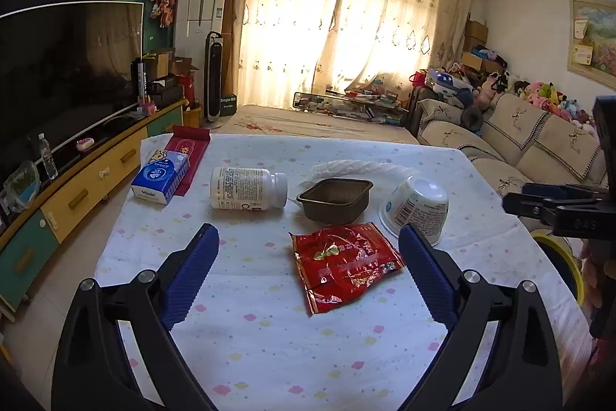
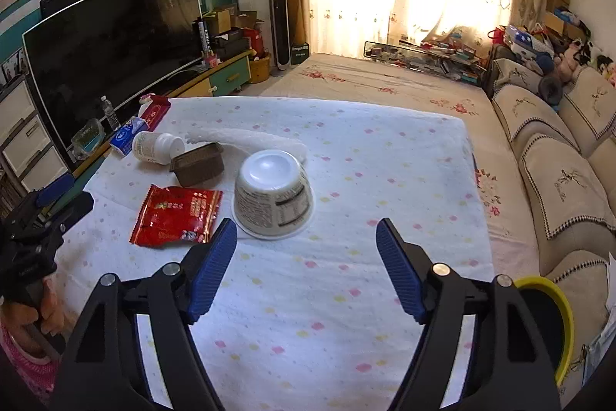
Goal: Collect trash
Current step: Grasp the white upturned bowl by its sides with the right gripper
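A bench (image 1: pixel 269 341) under a dotted white cloth stands in a living room with a sofa (image 1: pixel 539 141); the crumpled red snack wrapper (image 1: pixel 342 264) lies flat near its middle; both grippers' fingers (image 1: pixel 192 268) (image 2: pixel 213 264) are released, empty.

The yellow-rimmed bin (image 2: pixel 554 326) is half hidden behind the right gripper's arm and cut off by the right wrist picture's edge; from the left wrist only a sliver of its rim shows. The clear plastic bag (image 1: pixel 358 168) lies partly hidden behind the brown tray (image 1: pixel 335 199). The pill bottle (image 1: pixel 246 188) and the upturned paper cup (image 1: pixel 417 207) carry label print too small to read. The tissue box (image 2: pixel 125 137) is partly covered by the pill bottle in the right wrist view. The hand (image 2: pixel 46 311) on the left gripper's handle is cut off at the picture's edge.
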The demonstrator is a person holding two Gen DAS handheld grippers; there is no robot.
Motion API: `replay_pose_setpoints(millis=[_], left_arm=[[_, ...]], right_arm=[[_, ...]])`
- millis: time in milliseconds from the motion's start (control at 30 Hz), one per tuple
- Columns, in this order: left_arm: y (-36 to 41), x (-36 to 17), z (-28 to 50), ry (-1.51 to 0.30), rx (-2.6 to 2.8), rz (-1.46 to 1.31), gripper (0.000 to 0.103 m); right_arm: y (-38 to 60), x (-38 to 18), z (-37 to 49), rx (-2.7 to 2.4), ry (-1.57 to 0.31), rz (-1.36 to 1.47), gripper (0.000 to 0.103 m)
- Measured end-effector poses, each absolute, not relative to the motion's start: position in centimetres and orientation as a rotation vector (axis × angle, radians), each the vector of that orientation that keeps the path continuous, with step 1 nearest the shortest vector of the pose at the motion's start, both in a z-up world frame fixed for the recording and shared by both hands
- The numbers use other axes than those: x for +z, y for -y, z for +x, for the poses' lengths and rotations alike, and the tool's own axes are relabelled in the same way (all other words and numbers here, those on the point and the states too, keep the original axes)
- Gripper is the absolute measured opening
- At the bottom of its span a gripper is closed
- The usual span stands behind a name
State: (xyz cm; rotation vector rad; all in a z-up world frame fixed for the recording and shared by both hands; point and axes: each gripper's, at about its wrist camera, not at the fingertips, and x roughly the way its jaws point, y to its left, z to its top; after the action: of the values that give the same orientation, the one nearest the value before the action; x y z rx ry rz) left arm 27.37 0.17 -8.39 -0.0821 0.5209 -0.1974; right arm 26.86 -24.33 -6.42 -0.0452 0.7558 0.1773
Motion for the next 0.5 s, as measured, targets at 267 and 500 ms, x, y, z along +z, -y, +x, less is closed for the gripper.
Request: replay_pose_setpoints(millis=[267,500], left_arm=[[0.0,-8.6,27.3,-0.529,-0.208,-0.093,0.095],[-0.1,-8.5,27.1,-0.527,-0.204,-0.097,0.095]], right_arm=[[20.9,-8.6,32.8,0.152,-0.815,-0.082,0.078],[19.9,-10.9,36.0,0.148,-0.877,-0.065,0.078]])
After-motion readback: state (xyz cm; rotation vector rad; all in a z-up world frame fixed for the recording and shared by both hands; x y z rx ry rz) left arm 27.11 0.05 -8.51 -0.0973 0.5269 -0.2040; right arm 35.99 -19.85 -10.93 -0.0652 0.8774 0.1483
